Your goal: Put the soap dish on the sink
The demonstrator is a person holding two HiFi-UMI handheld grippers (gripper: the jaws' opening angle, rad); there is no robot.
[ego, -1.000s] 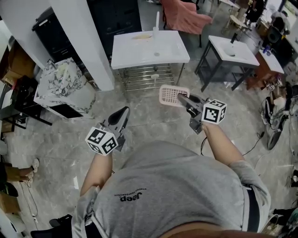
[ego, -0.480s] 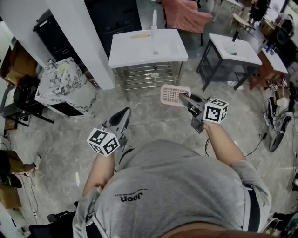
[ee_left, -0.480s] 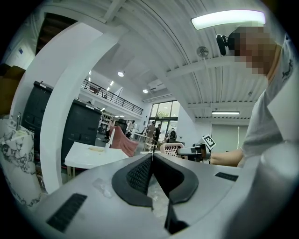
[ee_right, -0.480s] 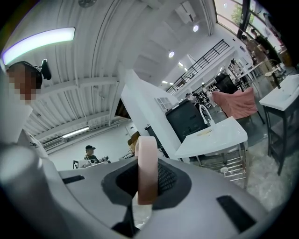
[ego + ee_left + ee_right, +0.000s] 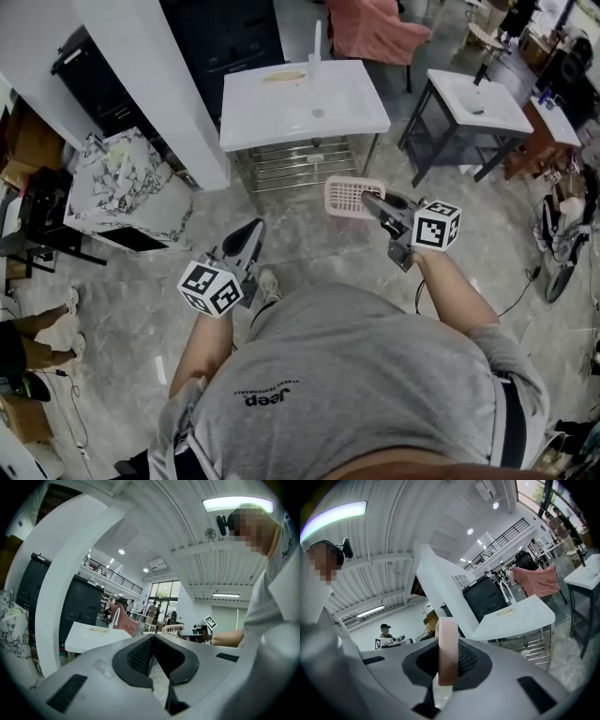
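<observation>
A pink slotted soap dish point(image 5: 352, 197) hangs in the air in front of the person, with my right gripper point(image 5: 373, 202) shut on its near edge. In the right gripper view the soap dish point(image 5: 447, 649) stands on edge between the black pads. The white sink point(image 5: 302, 101) on a chrome rack stands ahead, with its tap point(image 5: 316, 43) at the far rim; the sink point(image 5: 516, 617) shows at the right of the right gripper view. My left gripper point(image 5: 247, 232) is lower left, its jaws closed together with nothing between them, and the left gripper point(image 5: 152, 641) points toward the sink point(image 5: 93, 634).
A white pillar point(image 5: 155, 89) rises left of the sink. A marble-patterned box point(image 5: 127, 187) lies beside it. A second white basin on a dark frame point(image 5: 473, 105) stands to the right. Cables and gear point(image 5: 555, 234) lie at the far right. Grey marble floor point(image 5: 309, 244) lies between me and the sink.
Both grippers and the person have moved forward toward the sink, which now looks a little nearer. The soap dish stays in the right gripper.
</observation>
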